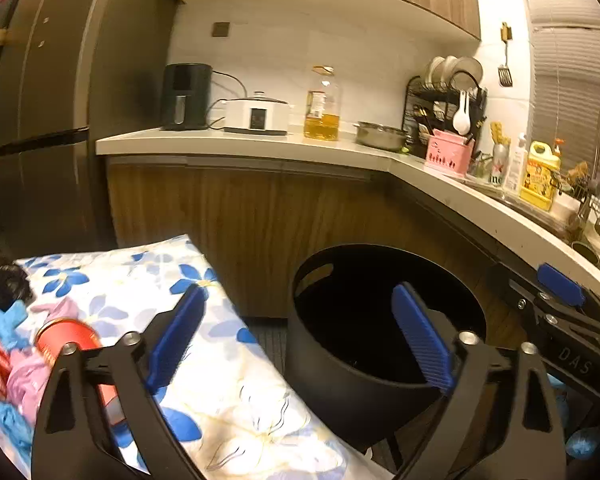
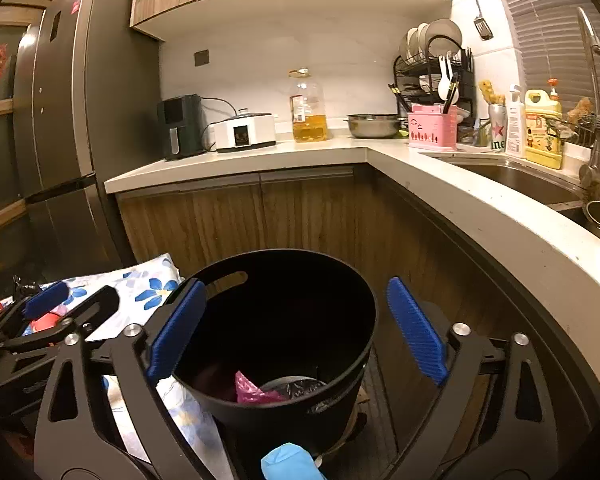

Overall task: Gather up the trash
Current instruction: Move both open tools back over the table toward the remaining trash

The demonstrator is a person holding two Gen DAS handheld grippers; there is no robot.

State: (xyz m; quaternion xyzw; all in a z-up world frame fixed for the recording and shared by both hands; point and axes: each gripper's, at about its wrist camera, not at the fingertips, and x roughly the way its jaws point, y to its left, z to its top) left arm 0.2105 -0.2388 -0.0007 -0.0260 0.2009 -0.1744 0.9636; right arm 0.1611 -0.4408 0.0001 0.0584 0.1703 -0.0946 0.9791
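Observation:
A black round bin [image 1: 364,352] stands on the floor beside a table with a blue-flowered cloth [image 1: 220,380]. In the right wrist view the bin [image 2: 284,320] holds a pink wrapper [image 2: 252,390] and a dark crumpled piece. On the cloth lie a red can [image 1: 66,340], a black crumpled bag [image 1: 4,280], blue and pink scraps. My left gripper [image 1: 300,336] is open and empty, between the table edge and the bin. My right gripper [image 2: 296,328] is open over the bin, empty. A blue scrap [image 2: 288,462] shows below it at the frame's bottom edge.
An L-shaped counter [image 2: 260,152] with wooden cabinets runs behind the bin, carrying an air fryer [image 2: 180,126], cooker, oil bottle [image 2: 308,106], steel bowl, dish rack and sink [image 2: 520,176]. A tall fridge [image 2: 60,120] stands left.

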